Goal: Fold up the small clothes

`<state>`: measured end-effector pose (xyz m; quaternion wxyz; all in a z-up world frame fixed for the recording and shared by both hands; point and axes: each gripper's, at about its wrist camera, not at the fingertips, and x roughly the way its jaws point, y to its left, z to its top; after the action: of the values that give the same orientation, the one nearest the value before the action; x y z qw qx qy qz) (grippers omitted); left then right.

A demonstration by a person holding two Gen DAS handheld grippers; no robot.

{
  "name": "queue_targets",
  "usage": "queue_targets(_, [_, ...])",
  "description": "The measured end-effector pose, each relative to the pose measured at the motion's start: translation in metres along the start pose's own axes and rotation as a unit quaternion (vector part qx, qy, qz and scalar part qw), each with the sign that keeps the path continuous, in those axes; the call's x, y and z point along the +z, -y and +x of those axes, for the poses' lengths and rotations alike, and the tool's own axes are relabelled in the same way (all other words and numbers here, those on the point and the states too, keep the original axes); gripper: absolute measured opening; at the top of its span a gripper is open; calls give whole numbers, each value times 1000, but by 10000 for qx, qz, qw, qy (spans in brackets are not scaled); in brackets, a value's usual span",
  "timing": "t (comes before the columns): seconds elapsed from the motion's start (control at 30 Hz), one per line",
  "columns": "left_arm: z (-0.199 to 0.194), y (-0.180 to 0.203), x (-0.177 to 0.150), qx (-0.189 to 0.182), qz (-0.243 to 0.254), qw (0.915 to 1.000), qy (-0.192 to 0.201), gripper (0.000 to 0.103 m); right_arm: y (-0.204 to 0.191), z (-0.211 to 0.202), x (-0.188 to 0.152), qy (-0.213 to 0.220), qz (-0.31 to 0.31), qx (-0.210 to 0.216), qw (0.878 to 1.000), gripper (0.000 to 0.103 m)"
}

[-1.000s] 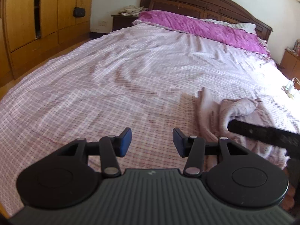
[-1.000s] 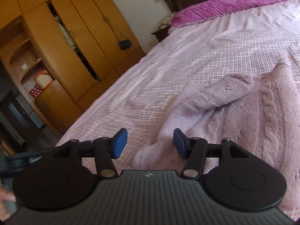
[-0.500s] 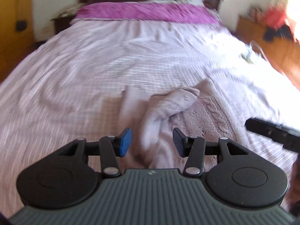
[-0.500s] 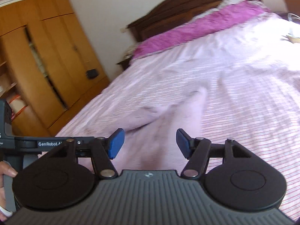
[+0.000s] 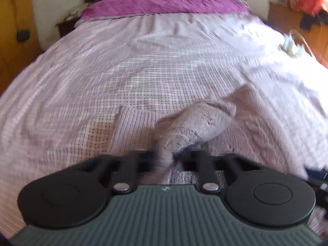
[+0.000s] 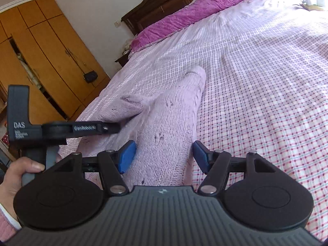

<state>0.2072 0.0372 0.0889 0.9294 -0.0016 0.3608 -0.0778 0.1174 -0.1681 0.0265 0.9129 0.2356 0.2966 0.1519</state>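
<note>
While the pale pink knitted garment (image 6: 164,123) lies rumpled on the checked bedspread (image 6: 256,82), near the foot end and far from the magenta pillow cover (image 6: 194,10), the fold looks barely begun. Left of the garment, a hand (image 6: 14,176) holds the left gripper (image 5: 164,160); in its own blurred view the fingers appear drawn in around a raised ridge of the knit, though I cannot tell for sure whether they pinch it. A bunched sleeve (image 5: 201,121) humps up just beyond those fingers. To the right, the right gripper (image 6: 163,155) stands spread, its blue pads (image 6: 127,155) straddling the garment's near edge without clamping it.

The risks, as I judge them — a loose knit stretches, so a pull from one side alone could drag the whole piece askew, and a shallow pinch could slip off. A low bite might also catch the bedspread beneath — lifting both together.
</note>
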Motion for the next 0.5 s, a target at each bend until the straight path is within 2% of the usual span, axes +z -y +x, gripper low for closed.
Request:
queue_targets(0.1, [-20,-27,-1,-37,-1099,9936,269,13,-2,-1,-2,43,-39,128,9999,69])
queue_targets(0.2, [-25,-53,-9,66,-1571,9874,204,14,-9,-4,-2,80,-210,321,9992,69])
queue_targets(0.27, [-18,-69,-16,34,-1817,9833,17,20,-14,-1,-1,46,-320,345,9989,69])
queue_targets(0.3, [-16,-75,-20,6,-1917,9814,-32,33,-17,-1,-2,33,-360,310,9989,69])
queue_targets(0.33, [-17,-77,-22,61,-1935,9811,-23,50,-18,-1,-3,23,-394,263,9989,69])
queue_targets(0.37, [-19,-76,-24,166,-1888,9819,16,56,-19,-1,-4,9,-420,224,9989,69])
queue_targets(0.4, [-22,-74,-25,249,-1773,9838,71,60,-20,0,-4,-5,-433,203,9989,70])
queue_targets(0.5, [-30,-69,-31,103,-1436,9896,44,60,-18,0,-6,-56,-404,174,9990,70])
